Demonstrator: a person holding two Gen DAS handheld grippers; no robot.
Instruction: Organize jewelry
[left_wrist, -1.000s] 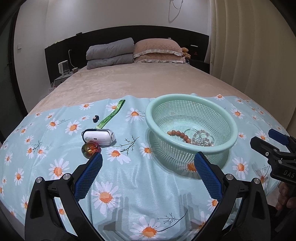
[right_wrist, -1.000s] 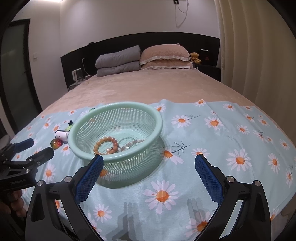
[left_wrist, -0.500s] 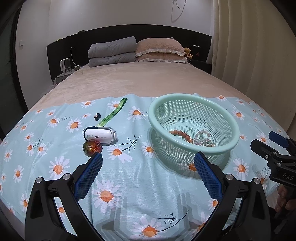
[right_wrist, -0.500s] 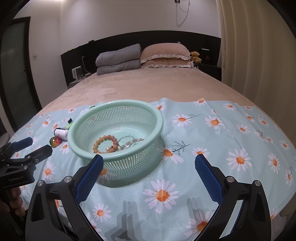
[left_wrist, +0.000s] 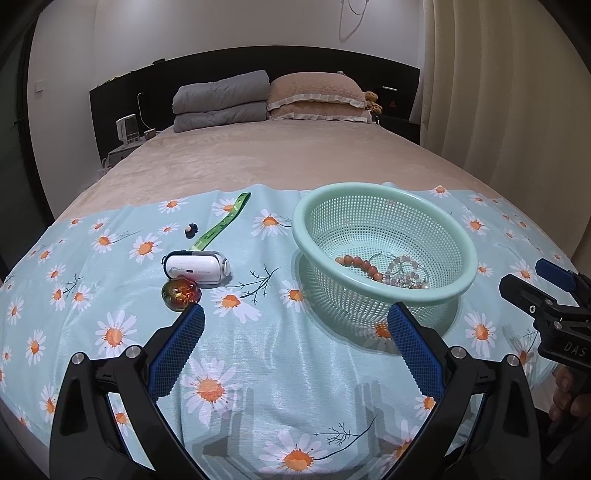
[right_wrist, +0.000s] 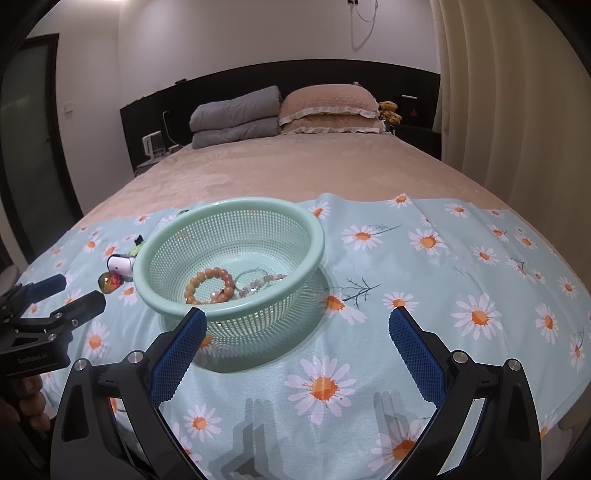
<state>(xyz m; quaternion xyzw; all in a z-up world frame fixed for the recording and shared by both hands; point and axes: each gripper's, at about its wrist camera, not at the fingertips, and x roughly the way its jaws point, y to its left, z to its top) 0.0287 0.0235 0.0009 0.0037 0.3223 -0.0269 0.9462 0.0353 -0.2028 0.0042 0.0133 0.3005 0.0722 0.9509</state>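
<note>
A mint green mesh basket (left_wrist: 458, 242) (right_wrist: 314, 229) stands on the daisy cloth and holds an orange bead bracelet (left_wrist: 356, 263) (right_wrist: 208, 286) and a pale bead bracelet (left_wrist: 406, 273) (right_wrist: 260, 282). Left of it lie an amber glass ornament (left_wrist: 181, 291) (right_wrist: 110, 281), a white case (left_wrist: 197, 266) (right_wrist: 121, 264), a green strap (left_wrist: 221, 225) and a small dark bead (left_wrist: 191, 230). My left gripper (left_wrist: 295, 325) (right_wrist: 61, 291) is open and empty, in front of the basket and ornament. My right gripper (right_wrist: 295, 326) (left_wrist: 535, 278) is open and empty, near the basket's front right.
The daisy cloth (left_wrist: 229, 369) (right_wrist: 443, 295) covers the foot of a beige bed (left_wrist: 280, 155). Pillows and a folded grey quilt (left_wrist: 221, 99) lie at the headboard. Curtains hang on the right.
Both grippers have drawn back and up slightly, so the basket and small items sit a little further away. Both stay open and empty.
</note>
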